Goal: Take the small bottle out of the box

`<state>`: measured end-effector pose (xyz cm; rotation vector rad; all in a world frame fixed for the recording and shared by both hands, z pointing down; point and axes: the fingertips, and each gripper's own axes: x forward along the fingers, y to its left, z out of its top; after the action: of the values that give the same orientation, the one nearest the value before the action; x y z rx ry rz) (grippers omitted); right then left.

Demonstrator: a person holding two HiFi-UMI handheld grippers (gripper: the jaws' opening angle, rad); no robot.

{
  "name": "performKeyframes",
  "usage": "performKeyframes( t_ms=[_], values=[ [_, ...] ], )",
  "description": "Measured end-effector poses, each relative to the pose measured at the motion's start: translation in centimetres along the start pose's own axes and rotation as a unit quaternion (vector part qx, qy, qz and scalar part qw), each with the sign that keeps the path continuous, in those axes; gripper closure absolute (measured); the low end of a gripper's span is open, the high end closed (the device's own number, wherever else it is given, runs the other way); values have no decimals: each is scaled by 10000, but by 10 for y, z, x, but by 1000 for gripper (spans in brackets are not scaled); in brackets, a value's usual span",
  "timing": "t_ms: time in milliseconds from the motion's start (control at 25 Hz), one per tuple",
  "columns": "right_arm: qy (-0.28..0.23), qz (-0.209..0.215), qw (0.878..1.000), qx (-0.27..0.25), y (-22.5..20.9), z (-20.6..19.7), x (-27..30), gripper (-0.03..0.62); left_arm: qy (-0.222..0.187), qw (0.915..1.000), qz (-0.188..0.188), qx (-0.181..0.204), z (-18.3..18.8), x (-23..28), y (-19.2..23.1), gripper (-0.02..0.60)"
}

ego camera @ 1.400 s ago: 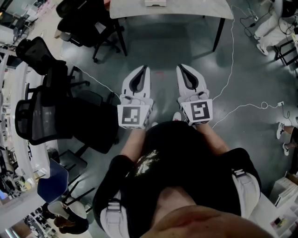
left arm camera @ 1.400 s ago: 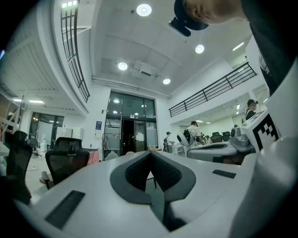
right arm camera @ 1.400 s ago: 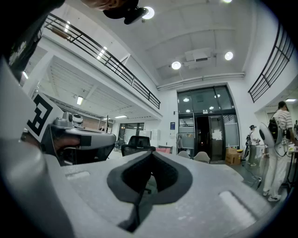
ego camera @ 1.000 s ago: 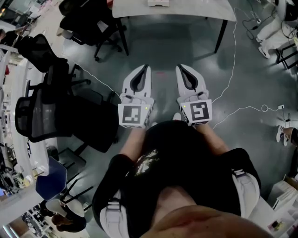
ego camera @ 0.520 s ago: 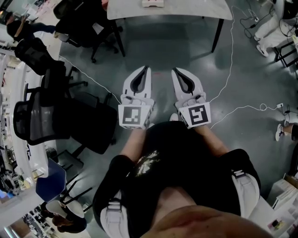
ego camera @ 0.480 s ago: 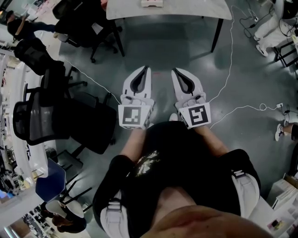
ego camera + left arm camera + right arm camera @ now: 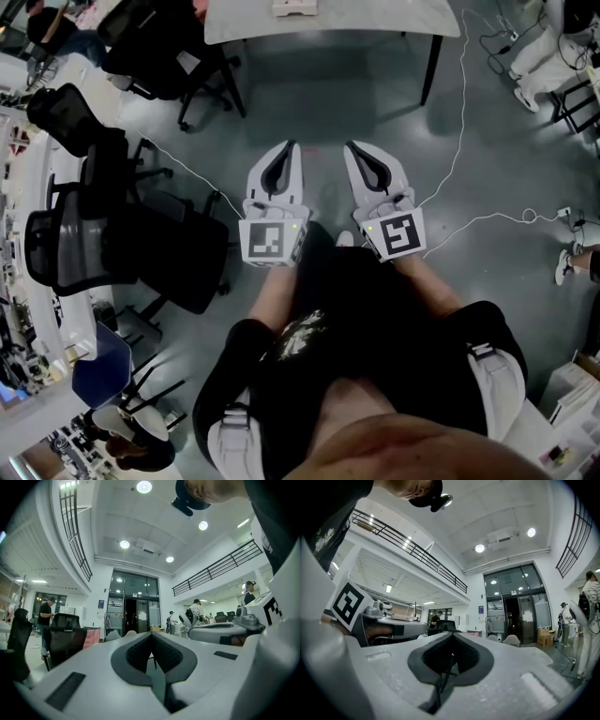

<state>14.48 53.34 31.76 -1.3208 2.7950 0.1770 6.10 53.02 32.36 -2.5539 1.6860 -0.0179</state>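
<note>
Stood over a glossy grey floor [image 7: 525, 141] in an open office hall. Had at far left a row of black mesh-backed office chairs [image 7: 75, 234] near a long white desk [image 7: 28, 187].

Held the white plastic left gripper [image 7: 290, 147] low in front of a black T-shirt [image 7: 375, 319], its fingers [image 7: 136, 651] pressed together along their dark grey pads with nothing between them. Bore at its rear a white cube with a black square marker [image 7: 267, 241].

Faced, well ahead of both grippers, a white rectangular table on black legs [image 7: 375, 19]. Carried at its far edge a small pale object [image 7: 291, 7], too cropped to tell as the box. Could not make out the small bottle in any view.

Held the matching white right gripper [image 7: 353, 147] just beside the first, tips leaning towards it, its fingers [image 7: 478, 656] likewise closed on each other and empty.

Looked level, in both gripper views, across the hall to dark glass entrance doors [image 7: 133, 616] under round ceiling lights [image 7: 144, 486].

Showed at right a thin white cable [image 7: 459, 122] snaking over the floor and a pale shoe [image 7: 563, 266] at the edge.
</note>
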Motion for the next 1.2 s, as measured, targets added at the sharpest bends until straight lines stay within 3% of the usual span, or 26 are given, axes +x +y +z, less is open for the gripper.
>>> performKeyframes(
  t_ms=[160,360,720,960,1200],
  values=[
    [-58,132,9999,-49,-4,5,1,599,-49,9999,68,127,4,5,-3,568],
    [-66,168,9998,-24,-13,4,11,599,46,9994,309,-166,10,15,-5,568],
    [28,52,10000,-37,-32,-10,39,599,-4,9995,-1,313,-7,46,13,568],
    [18,-4,10000,-34,-46,-13,58,599,30,10000,37,14,-6,68,21,568],
    [28,-54,10000,-4,-56,-16,82,599,21,9993,-153,328,-13,90,37,568]
  ],
)
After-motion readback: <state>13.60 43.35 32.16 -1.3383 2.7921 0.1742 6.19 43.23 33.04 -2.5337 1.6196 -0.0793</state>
